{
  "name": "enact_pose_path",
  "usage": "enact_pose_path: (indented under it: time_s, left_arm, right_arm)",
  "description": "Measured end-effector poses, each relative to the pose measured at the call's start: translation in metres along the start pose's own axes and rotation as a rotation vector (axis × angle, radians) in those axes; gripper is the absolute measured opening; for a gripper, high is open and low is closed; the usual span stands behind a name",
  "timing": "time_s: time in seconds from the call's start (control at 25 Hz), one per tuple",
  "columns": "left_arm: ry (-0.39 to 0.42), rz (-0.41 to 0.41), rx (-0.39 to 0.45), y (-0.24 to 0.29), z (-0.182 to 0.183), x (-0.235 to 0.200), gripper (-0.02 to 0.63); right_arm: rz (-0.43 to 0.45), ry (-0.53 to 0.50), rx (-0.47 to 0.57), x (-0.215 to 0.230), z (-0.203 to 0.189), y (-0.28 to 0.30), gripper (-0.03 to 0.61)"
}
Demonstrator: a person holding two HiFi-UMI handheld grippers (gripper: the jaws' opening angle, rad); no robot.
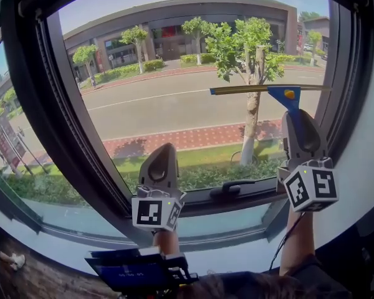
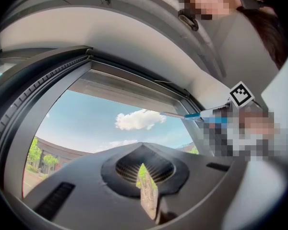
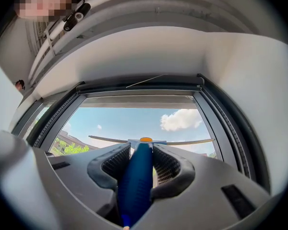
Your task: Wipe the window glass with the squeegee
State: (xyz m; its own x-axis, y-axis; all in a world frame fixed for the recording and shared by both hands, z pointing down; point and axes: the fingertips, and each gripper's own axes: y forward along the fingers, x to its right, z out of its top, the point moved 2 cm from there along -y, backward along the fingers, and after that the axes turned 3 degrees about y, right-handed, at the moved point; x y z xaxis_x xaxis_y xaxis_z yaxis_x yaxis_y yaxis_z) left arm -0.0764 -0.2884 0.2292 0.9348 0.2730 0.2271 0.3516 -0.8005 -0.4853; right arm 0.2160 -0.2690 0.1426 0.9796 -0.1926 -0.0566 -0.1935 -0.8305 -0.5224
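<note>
The squeegee (image 1: 291, 98) has a blue handle and a long thin blade (image 1: 249, 90) lying level against the right half of the window glass (image 1: 174, 98). My right gripper (image 1: 297, 116) is shut on the handle from below. In the right gripper view the blue handle (image 3: 136, 176) runs between the jaws up to the blade (image 3: 182, 142). My left gripper (image 1: 163, 151) is held up at the lower middle of the pane, shut, with nothing in it. The left gripper view shows its jaws pressed together (image 2: 147, 170) and the squeegee (image 2: 194, 115) off to the right.
A dark window frame (image 1: 40, 98) surrounds the pane. A black window handle (image 1: 232, 188) lies on the bottom rail between the grippers. A white sill (image 1: 237, 257) runs below. A dark device with a blue screen (image 1: 136, 270) is at the bottom edge.
</note>
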Motion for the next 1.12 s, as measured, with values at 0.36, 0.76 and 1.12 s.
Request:
enact_pose_path:
  time_s: [0.36,0.76,1.12]
  left_arm:
    - [0.004,-0.009,0.002,0.002,-0.001,-0.001,0.002]
    - [0.005,-0.027,0.009,0.010,-0.002,0.005,0.002]
    - [-0.008,-0.016,0.001,0.011,-0.002,0.003,0.002]
  right_arm:
    - [0.014,-0.028,0.088,0.008,0.044,0.028,0.143]
    - [0.032,0.005,0.184,0.025,0.084,0.057,0.143]
    - [0.040,-0.015,0.253,0.032,0.113,0.076,0.143]
